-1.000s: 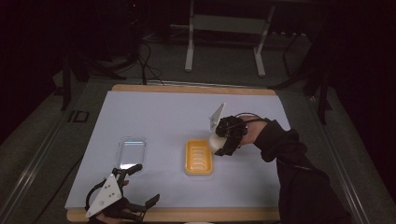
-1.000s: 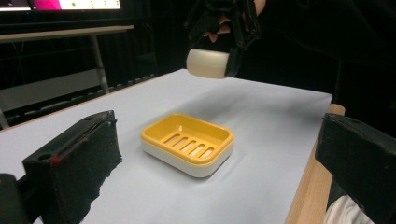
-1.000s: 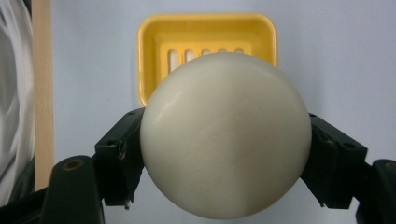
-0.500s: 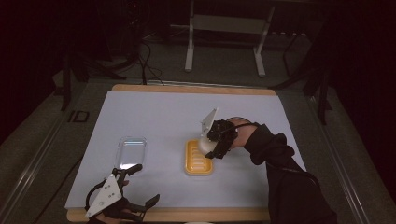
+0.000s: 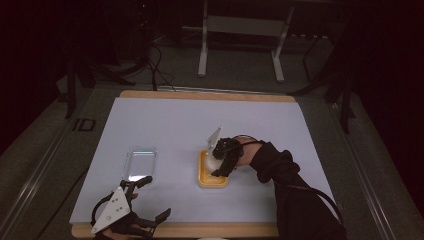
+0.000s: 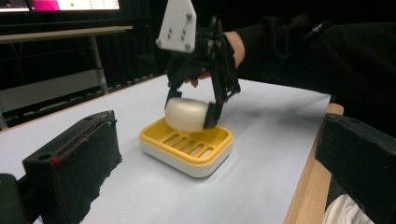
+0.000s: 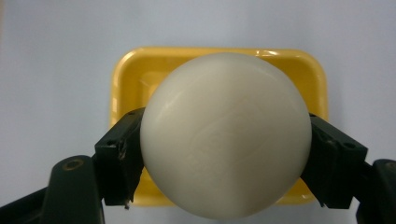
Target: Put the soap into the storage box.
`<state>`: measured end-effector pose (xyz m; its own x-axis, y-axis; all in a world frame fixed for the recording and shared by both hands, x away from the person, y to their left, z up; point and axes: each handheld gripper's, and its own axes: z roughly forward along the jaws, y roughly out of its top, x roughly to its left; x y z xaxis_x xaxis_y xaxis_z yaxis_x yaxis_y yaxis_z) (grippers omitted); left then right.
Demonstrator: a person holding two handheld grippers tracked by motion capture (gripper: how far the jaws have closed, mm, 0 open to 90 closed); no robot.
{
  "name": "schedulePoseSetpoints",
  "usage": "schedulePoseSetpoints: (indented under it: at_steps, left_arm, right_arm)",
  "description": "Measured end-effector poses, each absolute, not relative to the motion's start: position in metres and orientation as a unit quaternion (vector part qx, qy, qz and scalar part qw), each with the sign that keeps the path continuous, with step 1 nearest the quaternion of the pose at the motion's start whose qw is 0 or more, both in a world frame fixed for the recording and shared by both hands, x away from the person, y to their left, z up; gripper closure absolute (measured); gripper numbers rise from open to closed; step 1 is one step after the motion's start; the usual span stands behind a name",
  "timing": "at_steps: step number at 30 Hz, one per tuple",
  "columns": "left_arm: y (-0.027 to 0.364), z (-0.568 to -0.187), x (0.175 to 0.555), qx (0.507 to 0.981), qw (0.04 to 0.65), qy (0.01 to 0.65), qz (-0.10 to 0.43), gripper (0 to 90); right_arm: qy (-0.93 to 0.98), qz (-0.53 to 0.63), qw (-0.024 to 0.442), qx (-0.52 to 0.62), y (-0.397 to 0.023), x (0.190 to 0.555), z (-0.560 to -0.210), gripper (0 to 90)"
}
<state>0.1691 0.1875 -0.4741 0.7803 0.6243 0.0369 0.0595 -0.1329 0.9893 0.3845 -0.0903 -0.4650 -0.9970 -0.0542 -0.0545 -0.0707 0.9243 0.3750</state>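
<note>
While the right claw clamps the rounded cream-white soap bar, the bar hangs just above the yellow slotted plastic soap dish | dish on white surface | left claw released, near clear plastic lid

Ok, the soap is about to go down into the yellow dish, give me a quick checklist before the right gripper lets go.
1. Grip: right gripper clamps the white soap bar from both sides. Ok.
2. Alignment: soap sits over the yellow soap dish in the right gripper view. Ok.
3. Contact: in the left gripper view the soap is at the slotted tray, but whether it rests on it is unclear. Cannot tell.
4. Dish: upright and flat on the white table cover. Ok.
5. Left gripper: jaws open, at the near table edge, well away from the dish. Ok.
6. Clear lid: lying apart to the left. Ok.
</note>
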Motion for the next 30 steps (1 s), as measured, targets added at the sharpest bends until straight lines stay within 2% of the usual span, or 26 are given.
schedulePoseSetpoints:
  at_steps: [12,15,24,30]
  left_arm:
    - [0.187,-0.474,0.169,0.718,0.613,0.237,0.229,0.1]
    - [0.187,-0.474,0.169,0.718,0.613,0.237,0.229,0.1]
    - [0.187,-0.474,0.17,0.719,0.612,0.238,0.228,0.1]
    - [0.187,-0.475,0.17,0.72,0.611,0.238,0.227,0.1]
  right_arm:
    - [0.989,0.147,0.025,-0.024,-0.08,0.389,-0.493,24.0]
    - [0.989,0.148,0.012,-0.016,-0.079,0.391,-0.494,23.7]
    - [0.986,0.166,0.023,0.001,-0.088,0.392,-0.47,19.9]
    - [0.98,0.192,0.031,0.033,-0.097,0.392,-0.451,12.3]
